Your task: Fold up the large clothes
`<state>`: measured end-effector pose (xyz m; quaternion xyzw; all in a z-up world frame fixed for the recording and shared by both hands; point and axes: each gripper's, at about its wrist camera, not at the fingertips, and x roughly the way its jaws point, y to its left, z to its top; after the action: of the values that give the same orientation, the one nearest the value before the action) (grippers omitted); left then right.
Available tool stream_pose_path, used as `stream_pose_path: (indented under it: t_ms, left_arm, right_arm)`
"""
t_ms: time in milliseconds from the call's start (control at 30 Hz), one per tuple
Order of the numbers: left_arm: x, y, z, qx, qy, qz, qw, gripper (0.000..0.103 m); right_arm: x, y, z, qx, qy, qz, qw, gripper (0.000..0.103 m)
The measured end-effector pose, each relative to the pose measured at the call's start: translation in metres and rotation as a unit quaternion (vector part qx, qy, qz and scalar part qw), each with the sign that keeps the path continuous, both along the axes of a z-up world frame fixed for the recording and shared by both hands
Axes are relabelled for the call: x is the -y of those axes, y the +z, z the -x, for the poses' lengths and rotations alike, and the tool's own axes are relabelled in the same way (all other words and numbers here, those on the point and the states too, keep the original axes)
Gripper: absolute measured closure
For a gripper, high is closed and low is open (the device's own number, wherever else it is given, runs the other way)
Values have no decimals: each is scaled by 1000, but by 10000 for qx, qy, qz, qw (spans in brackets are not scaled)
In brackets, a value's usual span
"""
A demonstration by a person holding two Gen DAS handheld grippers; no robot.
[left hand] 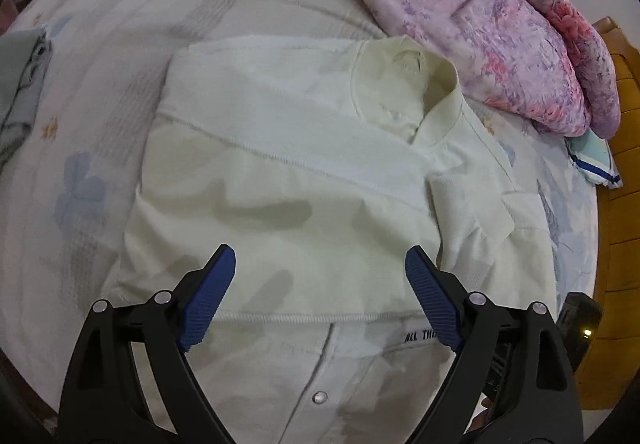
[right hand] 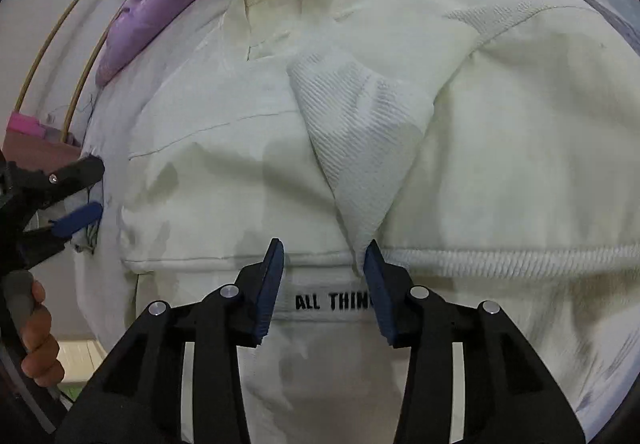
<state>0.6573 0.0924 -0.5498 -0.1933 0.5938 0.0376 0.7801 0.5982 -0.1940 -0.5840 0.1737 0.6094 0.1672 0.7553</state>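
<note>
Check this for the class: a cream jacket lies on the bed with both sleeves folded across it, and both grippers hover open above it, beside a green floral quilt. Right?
One slip: the floral quilt is pink and purple, not green, as the left wrist view shows. The cream jacket, bed, open left gripper and right gripper stand as stated.

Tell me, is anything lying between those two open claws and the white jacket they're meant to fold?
Nothing visible is. The left gripper and the right gripper both hang open directly over the white jacket with only air between. The floral quilt lies bunched beyond the collar, off the jacket.
</note>
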Motion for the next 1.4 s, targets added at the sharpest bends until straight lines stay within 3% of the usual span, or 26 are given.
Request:
stream_pose_path:
  t_ms: [100, 267, 367, 467, 567, 600, 700, 733, 767, 900, 1000, 1100, 1233, 1333, 1400]
  left_arm:
    - [16, -1, 1, 44, -214, 114, 9997, 16]
    - [79, -1, -14, 163, -887, 157, 9958, 16]
    - [142, -7, -31, 281, -1585, 46, 9870, 16]
    - [194, -20, -46, 337, -2158, -387, 9751, 16]
    - [227, -42, -58, 146, -2482, -571, 9669, 17]
    - [232, -51, -61, 120, -2509, -698, 9654, 25]
    - [239, -78, -71, -161, -2611, -1108, 9588, 65]
    - [236, -79, -72, -104, -2632, -1130, 9580, 83]
    - [232, -76, -72, 18, -2639, -1111, 9581, 88]
    - [184, -22, -60, 855, -2159, -642, 9706, 89]
    - [120, 23, -48, 1408, -1589, -166, 9771, 90]
    - [54, 47, -32, 1665, -1033, -203, 9804, 90]
    - [-20, 32, -8, 1499, -249, -92, 9883, 90]
    - [-55, -15, 3, 909, 185, 232, 9954, 89]
    - [-63, -30, 13, 873, 329, 286, 9952, 88]
  right_arm:
    - [24, 23, 10, 338, -457, -52, 9984, 51]
    - [95, 58, 21, 1033, -1296, 630, 9842, 51]
    - [134, 55, 29, 979, -1905, 802, 9735, 50]
    - [163, 46, 40, 764, -2307, 796, 9668, 49]
    - [178, 41, 53, 642, -2514, 750, 9628, 48]
    - [185, 42, 66, 621, -2552, 742, 9620, 47]
    - [195, 46, 83, 569, -2670, 699, 9595, 46]
    - [197, 45, 86, 542, -2723, 686, 9582, 45]
    - [200, 45, 89, 531, -2765, 662, 9573, 45]
    - [200, 48, 92, 599, -2927, 431, 9534, 45]
    - [192, 60, 87, 806, -2901, 166, 9535, 45]
    - [174, 71, 76, 983, -2746, -51, 9565, 45]
    - [139, 68, 52, 926, -2332, -222, 9678, 43]
    - [108, 51, 31, 696, -1803, 14, 9811, 44]
    - [92, 34, 19, 450, -1525, -49, 9873, 45]
